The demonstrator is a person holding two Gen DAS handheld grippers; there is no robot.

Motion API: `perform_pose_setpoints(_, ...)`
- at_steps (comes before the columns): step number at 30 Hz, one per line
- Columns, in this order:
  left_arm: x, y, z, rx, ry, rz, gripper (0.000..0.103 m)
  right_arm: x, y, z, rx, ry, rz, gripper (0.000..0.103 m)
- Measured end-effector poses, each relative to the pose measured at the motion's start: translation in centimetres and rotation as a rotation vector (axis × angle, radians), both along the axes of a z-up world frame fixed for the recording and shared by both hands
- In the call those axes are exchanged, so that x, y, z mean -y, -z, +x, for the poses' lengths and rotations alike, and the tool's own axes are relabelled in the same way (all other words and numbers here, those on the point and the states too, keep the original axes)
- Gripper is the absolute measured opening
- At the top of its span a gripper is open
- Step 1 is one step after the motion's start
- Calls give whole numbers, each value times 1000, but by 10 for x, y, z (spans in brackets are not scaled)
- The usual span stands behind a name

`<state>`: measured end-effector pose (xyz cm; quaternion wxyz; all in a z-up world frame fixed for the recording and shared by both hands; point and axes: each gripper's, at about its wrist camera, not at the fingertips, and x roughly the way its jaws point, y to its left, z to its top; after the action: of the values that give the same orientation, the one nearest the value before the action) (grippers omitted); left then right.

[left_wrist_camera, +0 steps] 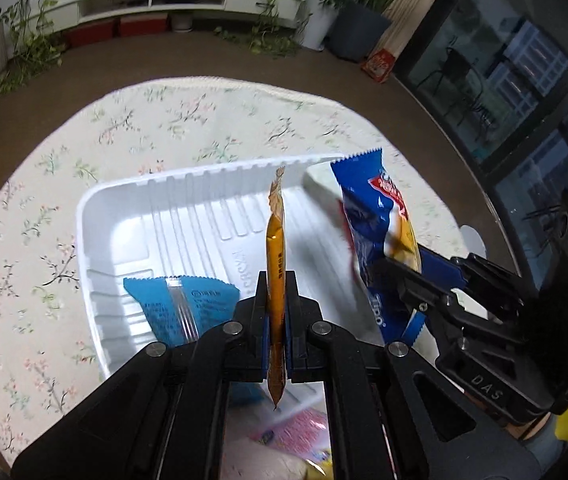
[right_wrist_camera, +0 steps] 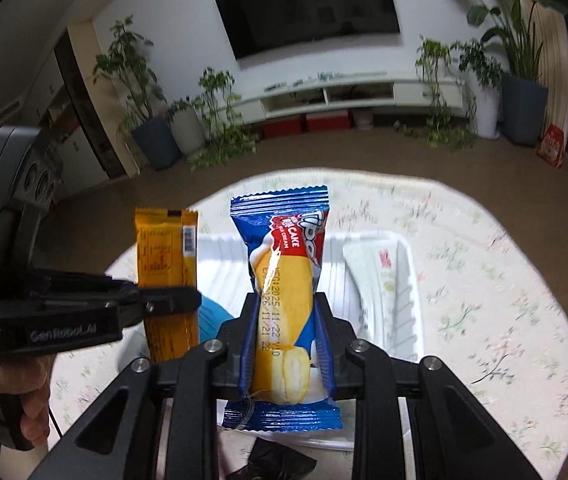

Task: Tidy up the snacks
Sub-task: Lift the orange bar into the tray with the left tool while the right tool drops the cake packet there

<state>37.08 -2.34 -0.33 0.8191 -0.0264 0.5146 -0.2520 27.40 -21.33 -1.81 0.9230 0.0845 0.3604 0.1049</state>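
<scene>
Grippers both loaded over the tray [left_wrist_camera: 96,216]: left gripper [left_wrist_camera: 277,300] clamps the orange bar [left_wrist_camera: 276,248], right gripper [right_wrist_camera: 285,320] the cake [right_wrist_camera: 284,280]; I'd lower each flat beside the blue packet [left_wrist_camera: 176,304] before releasing.

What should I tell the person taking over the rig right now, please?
Left gripper: shut on the orange snack packet, held upright above the white tray.
Right gripper: shut on the blue cake packet, also over the tray.
Done: a light-blue packet and a white packet already lie in the tray.
Left: set both held packets in the tray; more wrappers lie at the near table edge.
</scene>
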Motion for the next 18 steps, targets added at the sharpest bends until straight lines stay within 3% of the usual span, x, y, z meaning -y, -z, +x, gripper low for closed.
perform_pose_setpoints(6, 2, 38, 17, -35, -12, 10, 4, 4, 22, 11, -50, 8, -19, 28)
perform_pose_setpoints(18, 2, 57, 32, -30, -77, 52, 7, -9, 41, 23, -93, -20, -82, 29)
